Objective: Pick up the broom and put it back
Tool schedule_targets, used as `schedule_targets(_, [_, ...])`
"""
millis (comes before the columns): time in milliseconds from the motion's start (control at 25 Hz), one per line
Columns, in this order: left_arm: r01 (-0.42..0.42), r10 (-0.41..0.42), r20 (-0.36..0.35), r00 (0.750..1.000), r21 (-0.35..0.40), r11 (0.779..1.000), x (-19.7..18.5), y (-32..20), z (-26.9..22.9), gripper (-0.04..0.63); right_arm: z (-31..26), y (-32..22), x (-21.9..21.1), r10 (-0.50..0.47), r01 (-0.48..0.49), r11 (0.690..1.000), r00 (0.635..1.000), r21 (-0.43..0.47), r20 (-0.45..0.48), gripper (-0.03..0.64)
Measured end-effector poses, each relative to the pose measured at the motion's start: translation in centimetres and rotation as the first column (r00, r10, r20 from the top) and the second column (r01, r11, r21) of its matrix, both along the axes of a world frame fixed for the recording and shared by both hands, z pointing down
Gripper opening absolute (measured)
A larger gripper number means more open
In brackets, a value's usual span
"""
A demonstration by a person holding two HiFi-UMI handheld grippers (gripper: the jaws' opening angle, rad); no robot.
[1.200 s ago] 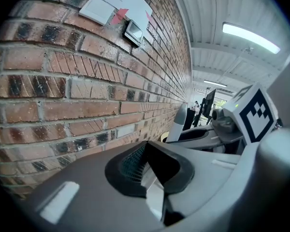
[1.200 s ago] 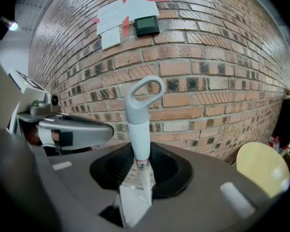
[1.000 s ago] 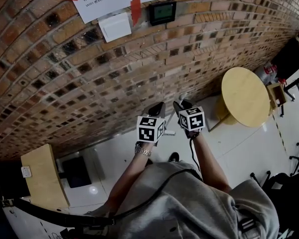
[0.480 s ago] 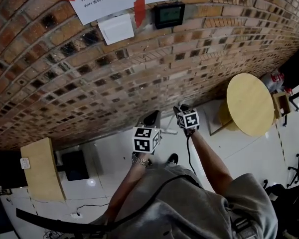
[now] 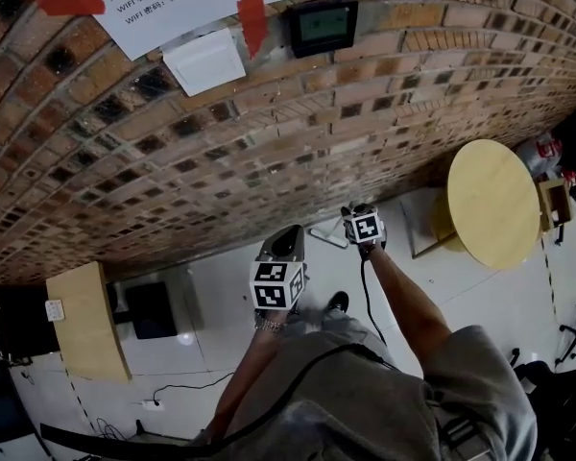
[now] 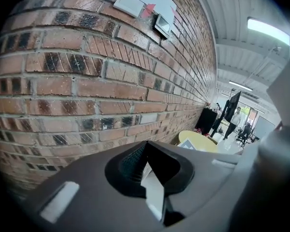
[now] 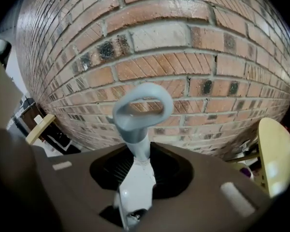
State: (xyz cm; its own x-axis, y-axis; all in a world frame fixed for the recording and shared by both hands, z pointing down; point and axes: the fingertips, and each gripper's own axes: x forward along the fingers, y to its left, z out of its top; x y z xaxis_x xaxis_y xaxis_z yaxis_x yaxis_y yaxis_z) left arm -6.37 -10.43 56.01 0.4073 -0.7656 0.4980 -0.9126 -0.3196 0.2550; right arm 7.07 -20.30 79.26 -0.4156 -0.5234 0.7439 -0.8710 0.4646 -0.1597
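The broom shows only in the right gripper view, as a white handle (image 7: 137,178) ending in a grey-blue loop (image 7: 142,105) that sticks out toward the brick wall (image 7: 183,37). My right gripper (image 7: 140,166) is shut on that handle; in the head view the right gripper (image 5: 353,211) points down at the base of the wall. My left gripper (image 5: 288,236) hangs beside it, slightly nearer me. In its own view the left gripper (image 6: 146,162) is narrowed onto a flat white piece (image 6: 152,192) whose remainder is hidden. The broom's head is out of sight.
The brick wall (image 5: 269,123) stands close ahead, carrying taped paper notices and a small screen (image 5: 322,25). A round wooden table (image 5: 494,205) is at the right. A wooden stand (image 5: 82,320), a black box (image 5: 154,310) and a floor cable (image 5: 173,392) are at the left.
Both grippers have sunk toward the floor by the wall, the right one much further. The grip on the broom handle looks the same.
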Motion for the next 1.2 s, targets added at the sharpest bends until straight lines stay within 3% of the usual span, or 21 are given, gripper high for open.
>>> schedule_targets(320, [0.027, -0.026, 0.018, 0.999, -0.047, 0.999, 0.1, 0.8, 1.7, 0.005, 0.9, -5.9, 0.9, -0.009, 0.007, 0.999, 0.999, 0.045, 0.046, 0.098])
schedule_targets(560, [0.058, -0.057, 0.024, 0.998, -0.070, 0.996, -0.8, 1.3, 2.4, 0.005, 1.5, -11.4, 3.1, 0.033, -0.033, 0.999, 0.999, 0.036, -0.001, 0.100])
schedule_targets(680, [0.069, -0.067, 0.026, 0.997, -0.082, 0.994, -1.1, 1.4, 2.9, 0.005, 0.8, -13.3, 3.9, 0.056, -0.054, 0.996, 0.998, 0.074, -0.015, 0.108])
schedule_targets(800, [0.075, -0.073, 0.026, 0.997, -0.086, 0.993, -1.5, 1.6, 3.2, 0.005, 0.5, -14.0, 3.8, 0.067, -0.067, 0.995, 0.998, 0.069, 0.007, 0.206])
schedule_targets(880, [0.075, -0.073, 0.024, 0.997, -0.086, 0.993, -1.5, 1.6, 3.3, 0.005, 0.4, -14.1, 3.8, 0.069, -0.069, 0.996, 0.998, 0.063, 0.001, 0.235])
schedule_targets(1000, [0.075, -0.073, 0.022, 0.997, -0.083, 0.994, -1.5, 1.7, 3.1, 0.005, 0.4, -14.1, 4.0, 0.072, -0.072, 0.996, 0.997, 0.053, -0.008, 0.273])
schedule_targets(1200, [0.071, -0.069, 0.024, 0.997, -0.084, 0.994, -1.5, 1.9, 3.1, 0.005, 0.6, -13.9, 4.5, 0.089, -0.089, 0.996, 0.996, 0.032, -0.004, 0.279])
